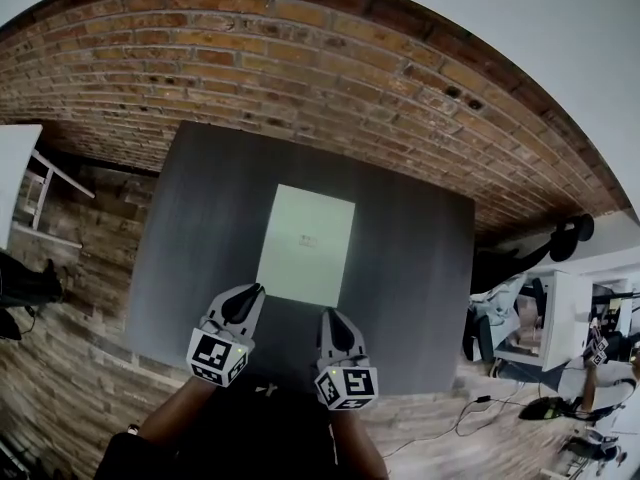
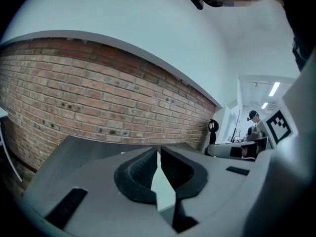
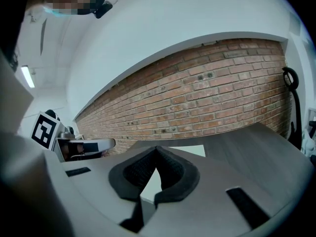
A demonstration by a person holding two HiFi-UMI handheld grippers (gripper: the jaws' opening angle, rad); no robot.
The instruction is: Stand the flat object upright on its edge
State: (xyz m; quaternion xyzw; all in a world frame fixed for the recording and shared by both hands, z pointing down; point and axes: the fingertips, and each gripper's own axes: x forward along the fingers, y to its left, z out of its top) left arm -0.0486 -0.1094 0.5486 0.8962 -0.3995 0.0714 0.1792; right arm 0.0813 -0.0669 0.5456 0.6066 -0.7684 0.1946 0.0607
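A flat pale rectangular sheet-like object [image 1: 307, 243] lies flat in the middle of the dark grey table [image 1: 415, 268]. My left gripper [image 1: 257, 289] is shut, its tip just at the object's near left corner, with nothing between its pads. My right gripper [image 1: 328, 314] is also shut and empty, its tip just short of the near right corner. In the left gripper view the jaws [image 2: 158, 151] meet at the tip and the pale object [image 2: 164, 189] shows below them. The right gripper view shows its closed jaws [image 3: 157, 148] with the object [image 3: 195, 151] beyond.
A brick wall [image 1: 330, 78] rises behind the table's far edge. A white chair frame [image 1: 40, 193] stands at the left. At the right are a black chair [image 1: 560, 240], office desks [image 1: 560, 328] and cables on the wooden floor [image 1: 480, 408]. A person [image 2: 253, 120] stands far off.
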